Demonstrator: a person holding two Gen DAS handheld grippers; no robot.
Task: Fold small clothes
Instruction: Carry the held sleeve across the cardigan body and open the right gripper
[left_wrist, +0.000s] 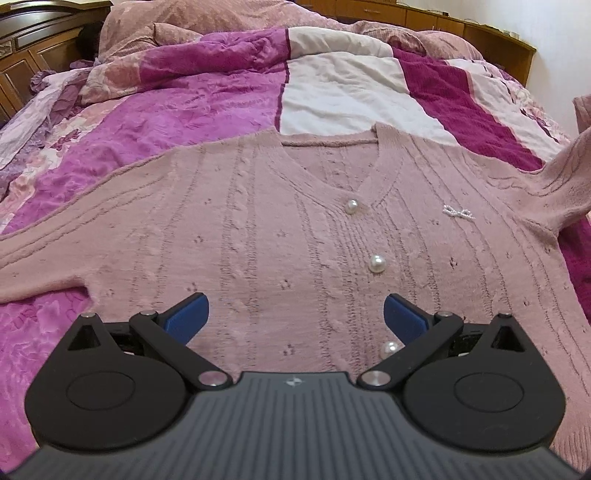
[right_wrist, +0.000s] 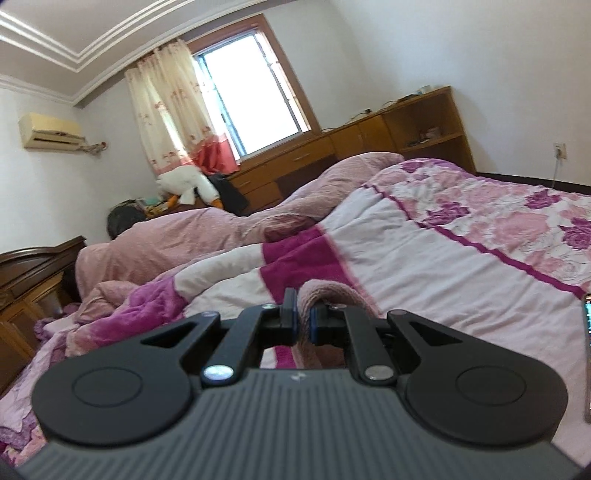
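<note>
A pink knitted cardigan (left_wrist: 258, 221) with pearl buttons (left_wrist: 377, 264) lies face up, spread flat on the bed. My left gripper (left_wrist: 295, 314) is open and empty, its blue pads hovering just above the cardigan's lower front. The cardigan's right sleeve (left_wrist: 569, 177) is lifted off the bed at the right edge of the left wrist view. My right gripper (right_wrist: 303, 321) is shut on that pink sleeve (right_wrist: 325, 291), holding its end up above the quilt.
The bed is covered with a purple, white and pink floral quilt (right_wrist: 461, 236) and pink pillows (left_wrist: 229, 14). A phone (right_wrist: 587, 354) lies on the quilt at the right. Wooden cabinets (right_wrist: 369, 140) and a window stand behind the bed.
</note>
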